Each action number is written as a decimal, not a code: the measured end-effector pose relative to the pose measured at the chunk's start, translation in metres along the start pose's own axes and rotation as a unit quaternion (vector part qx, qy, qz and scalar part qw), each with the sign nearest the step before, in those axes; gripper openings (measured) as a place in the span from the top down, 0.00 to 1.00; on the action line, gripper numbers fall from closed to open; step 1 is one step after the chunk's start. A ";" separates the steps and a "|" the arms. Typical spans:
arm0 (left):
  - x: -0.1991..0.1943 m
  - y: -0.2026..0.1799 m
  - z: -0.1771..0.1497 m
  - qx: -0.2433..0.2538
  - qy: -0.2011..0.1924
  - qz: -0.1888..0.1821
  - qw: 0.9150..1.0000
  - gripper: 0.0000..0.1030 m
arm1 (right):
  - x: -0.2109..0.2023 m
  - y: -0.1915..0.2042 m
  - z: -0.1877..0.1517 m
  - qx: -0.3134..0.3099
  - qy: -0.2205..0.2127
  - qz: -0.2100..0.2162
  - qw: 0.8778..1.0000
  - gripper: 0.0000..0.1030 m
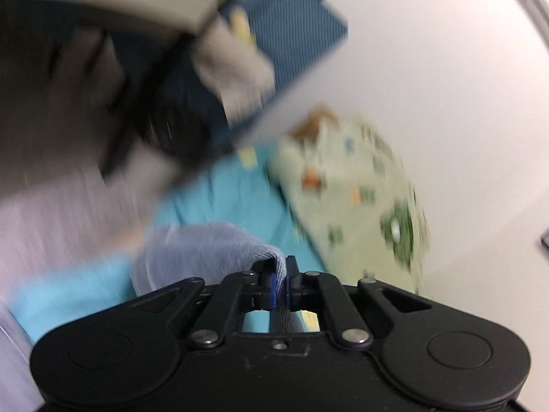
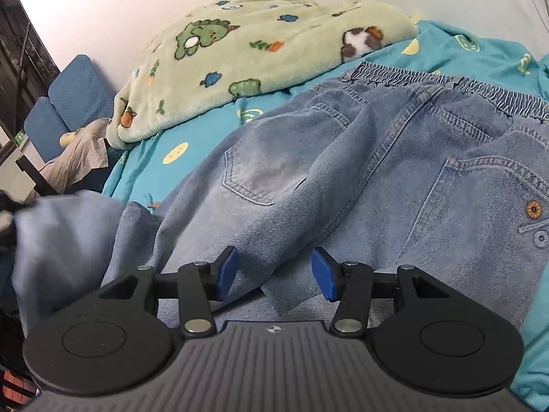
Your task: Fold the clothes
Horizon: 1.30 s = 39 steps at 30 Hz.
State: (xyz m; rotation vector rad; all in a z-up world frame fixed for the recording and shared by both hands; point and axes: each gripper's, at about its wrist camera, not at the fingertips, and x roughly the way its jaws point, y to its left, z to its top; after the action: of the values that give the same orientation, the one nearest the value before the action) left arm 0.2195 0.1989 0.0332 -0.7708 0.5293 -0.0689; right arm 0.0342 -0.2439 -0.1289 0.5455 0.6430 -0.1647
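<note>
The left wrist view was heavily motion-blurred: the green blanket (image 1: 357, 189) and the blue sheet (image 1: 223, 202) smeared into streaks, only the left gripper (image 1: 282, 283) staying sharp. The right wrist view was crisp, with the jeans (image 2: 343, 171) evenly lit by soft, bright light and faint shadows in their folds. Fisheye bending curved both frames' edges; the wall (image 2: 137, 7) looked nearly washed out.

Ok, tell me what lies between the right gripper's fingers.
In the right wrist view, the open right gripper has a raised fold of the jeans lying between its blue pads; neither pad clearly touches it.
</note>
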 end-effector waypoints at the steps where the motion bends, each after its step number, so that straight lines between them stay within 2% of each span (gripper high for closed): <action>1: -0.013 0.004 0.016 -0.003 -0.021 0.004 1.000 0.96 | -0.001 0.000 0.000 0.000 -0.002 0.000 1.000 0.50; 3: -0.037 0.016 0.046 -0.010 -0.055 0.017 0.998 0.96 | -0.004 0.000 0.000 0.000 -0.005 0.000 1.000 0.50; 5: -0.055 0.032 0.069 -0.004 -0.078 0.047 0.996 0.96 | -0.005 -0.001 0.001 -0.001 -0.007 -0.001 1.000 0.50; 9: -0.071 0.087 0.089 -0.020 -0.105 0.085 0.991 0.96 | -0.005 -0.001 0.000 0.000 -0.007 -0.002 1.000 0.50; 14: -0.058 0.186 0.059 -0.080 -0.065 0.125 0.987 0.96 | -0.004 0.001 -0.003 -0.007 -0.003 0.000 1.000 0.50; 18: -0.040 0.257 0.023 -0.138 -0.012 0.173 0.975 0.96 | -0.002 0.003 -0.005 -0.018 0.003 -0.007 1.000 0.50; 21: -0.041 0.288 0.005 -0.180 0.016 0.167 0.969 0.94 | 0.000 0.005 -0.005 -0.021 0.005 -0.010 1.000 0.50; 22: -0.042 0.295 0.003 -0.189 0.026 0.164 0.968 0.91 | 0.001 0.005 -0.004 -0.023 0.005 -0.012 1.000 0.50; 24: -0.054 0.302 -0.001 -0.200 0.041 0.151 0.967 0.81 | 0.002 0.006 -0.003 -0.024 0.004 -0.012 1.000 0.50; 25: -0.059 0.306 -0.002 -0.205 0.054 0.141 0.967 0.68 | 0.002 0.007 -0.003 -0.025 0.003 -0.012 1.000 0.50; 26: -0.065 0.307 -0.002 -0.206 0.068 0.130 0.968 0.62 | 0.001 0.008 -0.002 -0.026 0.003 -0.011 1.000 0.50; 27: -0.078 0.306 -0.006 -0.207 0.080 0.116 0.968 0.61 | 0.000 0.008 -0.002 -0.025 0.002 -0.010 1.000 0.50; 29: -0.102 0.305 -0.013 -0.215 0.101 0.090 0.967 0.54 | -0.003 0.008 -0.001 -0.023 -0.003 -0.006 1.000 0.50; 31: -0.129 0.304 -0.024 -0.222 0.120 0.085 0.964 0.49 | -0.008 0.007 -0.001 -0.021 -0.007 -0.005 1.000 0.50; 33: -0.151 0.296 -0.032 -0.205 0.138 0.108 0.963 0.48 | -0.013 0.004 0.000 -0.014 -0.008 -0.007 1.000 0.50; 36: -0.187 0.292 -0.056 -0.208 0.172 0.103 0.957 0.46 | -0.022 -0.002 0.003 -0.006 -0.020 -0.017 1.000 0.50; 39: -0.202 0.295 -0.084 -0.250 0.205 0.052 0.945 0.45 | -0.034 -0.009 0.008 0.006 -0.034 -0.021 0.999 0.50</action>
State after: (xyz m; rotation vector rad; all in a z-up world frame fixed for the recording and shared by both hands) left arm -0.0344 0.4079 -0.1305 -1.2347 1.0065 0.0059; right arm 0.0090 -0.2565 -0.1064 0.5352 0.5887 -0.2260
